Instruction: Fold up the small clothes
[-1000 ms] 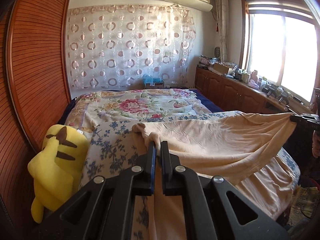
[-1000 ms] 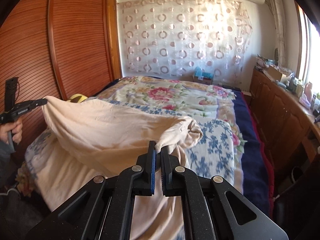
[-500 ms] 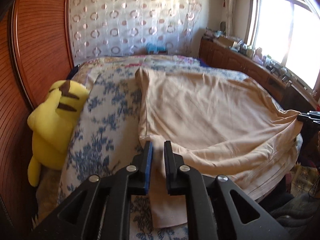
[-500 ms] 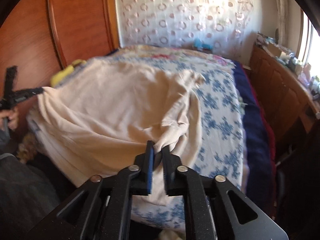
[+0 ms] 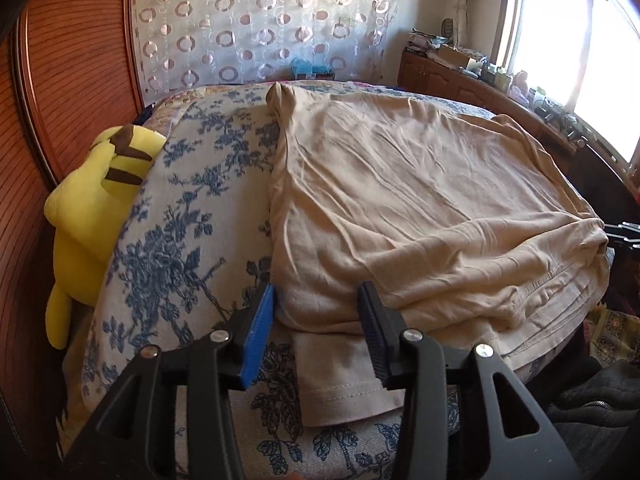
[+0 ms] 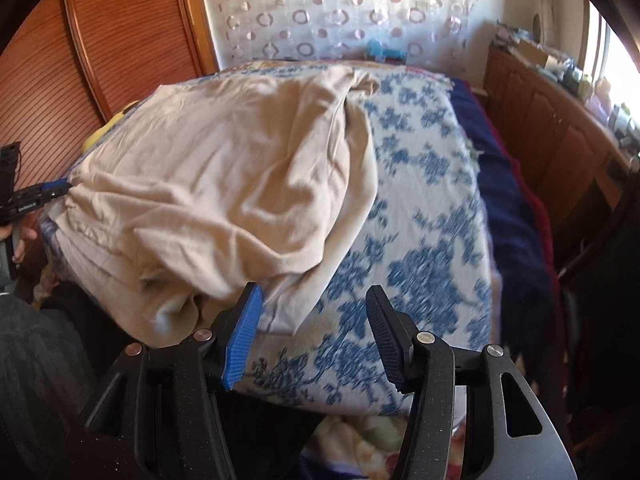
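Note:
A beige garment [image 5: 400, 208] lies spread and folded over on the blue-flowered bedspread [image 5: 180, 240]. My left gripper [image 5: 316, 340] is open, its jaws wide apart around the garment's near left corner, holding nothing. In the right wrist view the same garment [image 6: 224, 184] lies on the left half of the bed. My right gripper [image 6: 312, 340] is open and empty, just past the garment's near right corner, over the bedspread [image 6: 420, 220]. The left gripper's tip [image 6: 44, 194] shows at the garment's far left edge.
A yellow plush toy [image 5: 92, 216] leans at the bed's left side against the wooden wardrobe [image 5: 60, 80]. A wooden cabinet [image 6: 560, 132] with clutter runs under the window on the right. A patterned curtain [image 5: 260, 28] hangs behind the bed.
Both grippers lowered the lifted garment onto the bed, folding it over, then opened and let go of its corners.

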A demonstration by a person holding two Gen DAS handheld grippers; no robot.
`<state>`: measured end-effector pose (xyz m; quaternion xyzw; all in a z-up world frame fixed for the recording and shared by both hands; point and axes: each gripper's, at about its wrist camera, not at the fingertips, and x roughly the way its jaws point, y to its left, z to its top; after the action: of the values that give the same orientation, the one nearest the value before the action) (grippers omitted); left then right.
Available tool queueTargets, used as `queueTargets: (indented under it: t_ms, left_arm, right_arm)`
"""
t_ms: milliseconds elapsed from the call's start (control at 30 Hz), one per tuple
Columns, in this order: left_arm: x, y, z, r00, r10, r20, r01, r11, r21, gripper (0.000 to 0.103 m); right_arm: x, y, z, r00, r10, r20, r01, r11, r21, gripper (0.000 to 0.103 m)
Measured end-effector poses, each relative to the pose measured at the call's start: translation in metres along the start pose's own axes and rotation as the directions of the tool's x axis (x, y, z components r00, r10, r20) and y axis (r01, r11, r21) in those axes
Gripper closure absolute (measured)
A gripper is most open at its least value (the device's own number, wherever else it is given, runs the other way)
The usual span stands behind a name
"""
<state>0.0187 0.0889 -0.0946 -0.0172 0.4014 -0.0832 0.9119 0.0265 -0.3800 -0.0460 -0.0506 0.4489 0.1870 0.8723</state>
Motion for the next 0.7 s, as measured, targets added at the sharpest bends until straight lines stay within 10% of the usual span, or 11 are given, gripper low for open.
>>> queueTargets:
  t_ms: [300,700]
  left_arm:
    - [0.0,0.001,-0.002,1.0,-0.001,0.007,0.001,1.0,-0.02,0.057]
    - [0.0,0.002,-0.003,1.0,0.02,0.019,-0.019,0.999,-0.028,0.056]
  right_arm:
    - [0.005,0.007,-0.001,0.994,0.11,-0.01,-0.11,0.994,0.007,0.101]
    - [-0.062,-0.016,0.023,0.985,-0.133,0.107,0.132,0.991,0.015,0.091]
